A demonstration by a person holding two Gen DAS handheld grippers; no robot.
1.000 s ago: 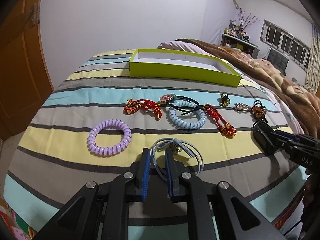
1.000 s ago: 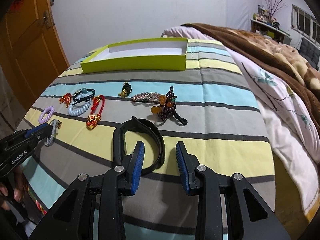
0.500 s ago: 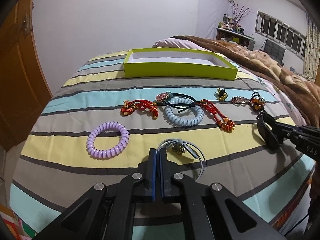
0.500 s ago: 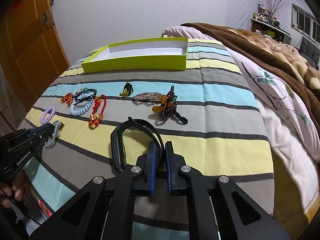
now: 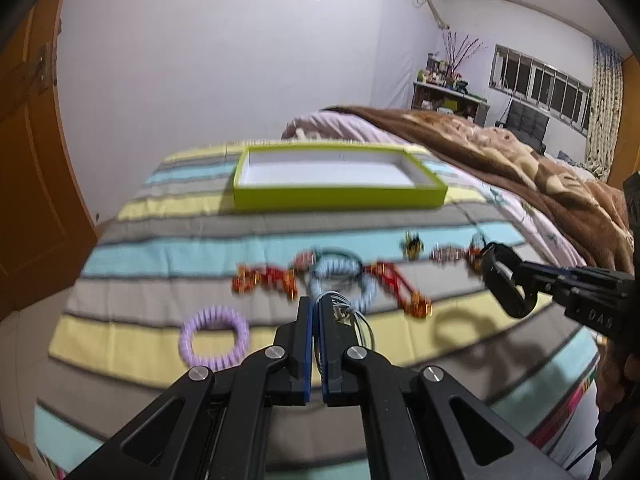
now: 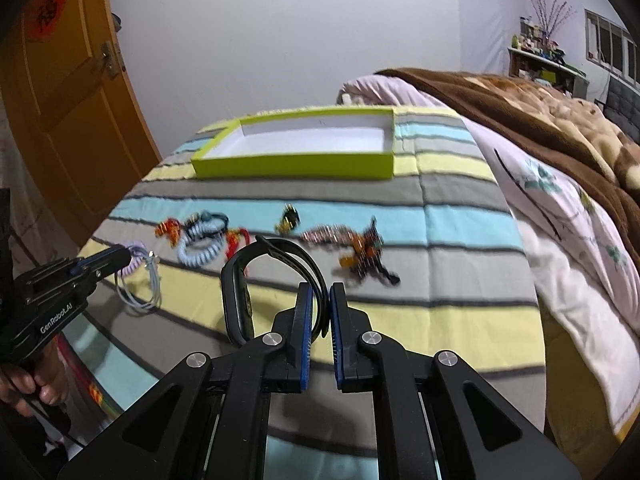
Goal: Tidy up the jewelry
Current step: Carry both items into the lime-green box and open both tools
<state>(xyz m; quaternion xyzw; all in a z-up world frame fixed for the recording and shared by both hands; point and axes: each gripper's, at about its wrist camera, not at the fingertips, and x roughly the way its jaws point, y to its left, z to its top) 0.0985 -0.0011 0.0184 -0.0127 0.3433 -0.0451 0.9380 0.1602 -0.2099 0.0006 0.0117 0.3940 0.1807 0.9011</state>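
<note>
My left gripper [image 5: 315, 305] is shut on a thin grey-blue hair tie [image 5: 362, 326] and holds it above the striped bedspread; it also shows in the right wrist view [image 6: 138, 284]. My right gripper [image 6: 319, 294] is shut on the strap of a black wristband [image 6: 240, 292], lifted off the bed; the band also shows in the left wrist view [image 5: 505, 285]. A lime-green box [image 5: 340, 200] with a white inside stands further back [image 6: 296, 166]. A purple coil hair tie [image 5: 214, 336], a light blue coil tie [image 5: 344, 280] and red knotted cords [image 5: 272, 278] lie on the bed.
A small dark charm [image 6: 287, 220], a beaded clip [image 6: 326, 234] and a dark beaded ornament [image 6: 366, 254] lie right of the coil ties. A brown blanket [image 6: 540, 120] covers the bed's right side. An orange door [image 6: 60, 100] stands at the left.
Both grippers closed on their items, the left on the grey-blue hair tie, the right on the black wristband. Both have since lifted them off the bedspread and moved toward the box.
</note>
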